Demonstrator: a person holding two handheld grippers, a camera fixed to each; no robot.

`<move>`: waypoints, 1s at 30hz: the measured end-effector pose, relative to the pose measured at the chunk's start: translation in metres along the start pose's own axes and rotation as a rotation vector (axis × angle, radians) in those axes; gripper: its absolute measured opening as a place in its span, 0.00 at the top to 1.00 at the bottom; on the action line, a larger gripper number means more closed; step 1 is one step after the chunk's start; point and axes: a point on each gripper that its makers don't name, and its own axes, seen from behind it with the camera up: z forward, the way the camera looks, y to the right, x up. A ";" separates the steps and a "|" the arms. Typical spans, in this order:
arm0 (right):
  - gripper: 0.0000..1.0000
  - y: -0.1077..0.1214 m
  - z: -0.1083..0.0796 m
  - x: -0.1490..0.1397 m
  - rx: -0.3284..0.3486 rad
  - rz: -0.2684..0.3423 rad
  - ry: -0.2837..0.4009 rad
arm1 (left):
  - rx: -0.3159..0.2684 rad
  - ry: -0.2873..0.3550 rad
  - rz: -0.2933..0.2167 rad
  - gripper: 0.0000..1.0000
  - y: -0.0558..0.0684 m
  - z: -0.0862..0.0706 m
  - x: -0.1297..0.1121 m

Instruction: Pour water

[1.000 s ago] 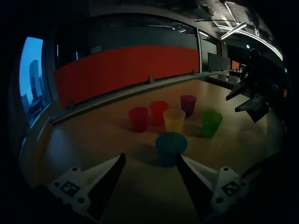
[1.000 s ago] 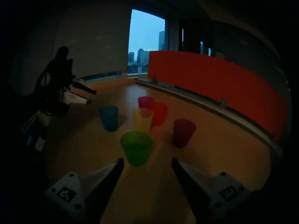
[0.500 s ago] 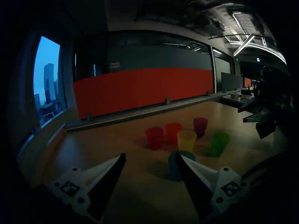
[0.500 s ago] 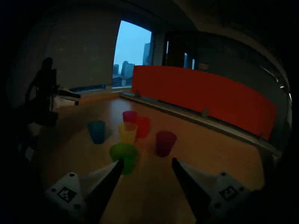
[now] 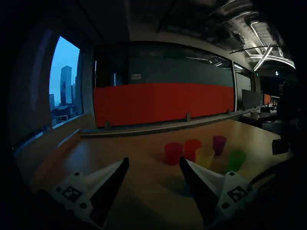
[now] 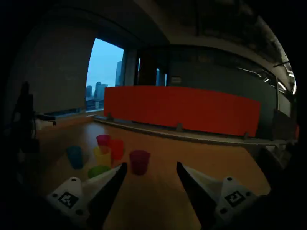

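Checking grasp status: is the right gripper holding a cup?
No, the right gripper is open with nothing gripped, and the purple cup stands free on the table beyond its fingertips.

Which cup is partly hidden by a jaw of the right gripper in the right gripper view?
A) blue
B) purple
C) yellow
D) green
D: the green cup is cut off at its lower right by a jaw of the right gripper, while the purple cup, blue cup and yellow cup stand clear of both jaws.
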 end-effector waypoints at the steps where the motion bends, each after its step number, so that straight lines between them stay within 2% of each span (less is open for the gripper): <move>1: 0.01 0.004 -0.001 0.003 -0.019 0.010 0.015 | 0.011 0.011 -0.009 0.02 -0.002 0.000 0.002; 9: 0.01 0.037 -0.009 0.020 -0.159 0.056 0.109 | 0.089 0.077 -0.072 0.02 -0.016 -0.001 0.016; 15: 0.01 0.061 -0.016 0.035 -0.288 0.077 0.176 | 0.118 0.124 -0.105 0.02 -0.018 0.001 0.026; 21: 0.01 0.067 -0.023 0.050 -0.336 0.088 0.238 | 0.132 0.150 -0.112 0.02 -0.020 0.004 0.031; 30: 0.01 0.070 -0.023 0.051 -0.367 0.082 0.250 | 0.128 0.163 -0.100 0.02 -0.020 0.010 0.027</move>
